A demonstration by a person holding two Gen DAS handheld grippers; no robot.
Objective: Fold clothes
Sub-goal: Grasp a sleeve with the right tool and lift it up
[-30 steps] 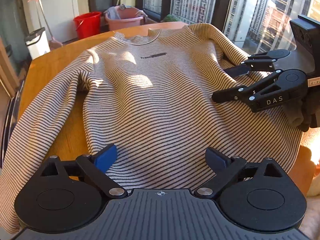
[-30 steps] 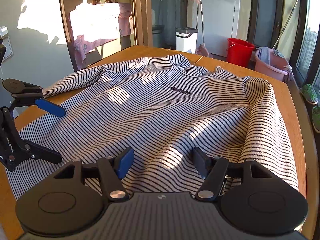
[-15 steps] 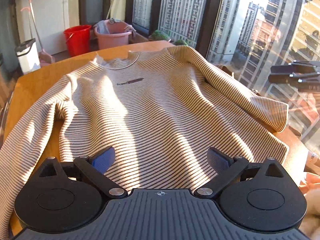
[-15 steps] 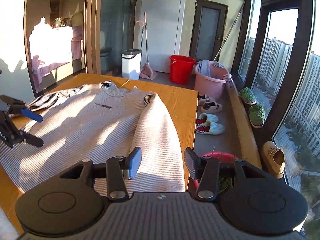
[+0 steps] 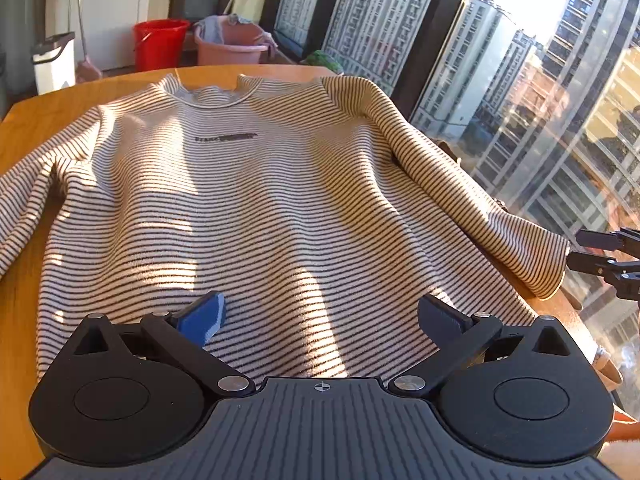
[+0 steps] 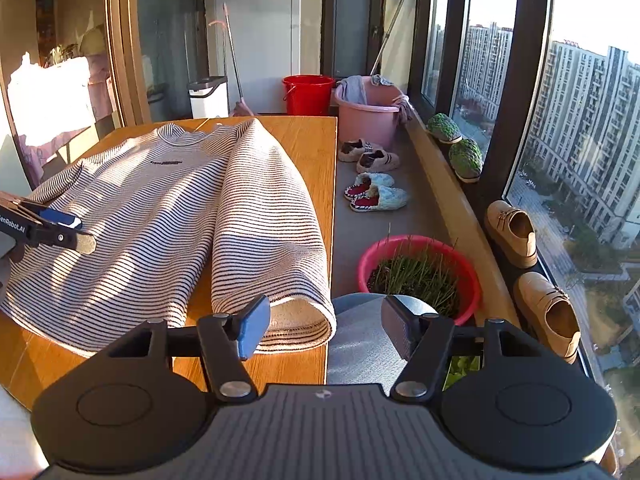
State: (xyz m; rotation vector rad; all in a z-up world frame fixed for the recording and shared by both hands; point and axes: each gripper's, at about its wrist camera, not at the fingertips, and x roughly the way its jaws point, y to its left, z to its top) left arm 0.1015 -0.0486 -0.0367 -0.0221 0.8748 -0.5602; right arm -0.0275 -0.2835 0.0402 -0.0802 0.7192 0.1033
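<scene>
A striped long-sleeve sweater (image 5: 256, 200) lies flat, front up, on the wooden table (image 5: 24, 280); it also shows in the right wrist view (image 6: 160, 216). Its right sleeve (image 6: 268, 220) runs along the table's right edge, cuff (image 6: 296, 324) near the corner. My left gripper (image 5: 320, 316) is open and empty, low over the sweater's hem. My right gripper (image 6: 324, 328) is open and empty, just off the table's right edge, close in front of the cuff. It shows at the right edge of the left wrist view (image 5: 608, 264).
Beyond the table's right edge are a pink basin of grass (image 6: 420, 272), slippers (image 6: 376, 196), tan shoes (image 6: 516, 232) and a windowsill. A red bucket (image 6: 308, 94), pink tub (image 6: 368, 112) and white bin (image 6: 208, 98) stand past the far end.
My right gripper has moved off the sweater's body to the right, past the table edge, now facing the right cuff. My left gripper stays at the hem, open.
</scene>
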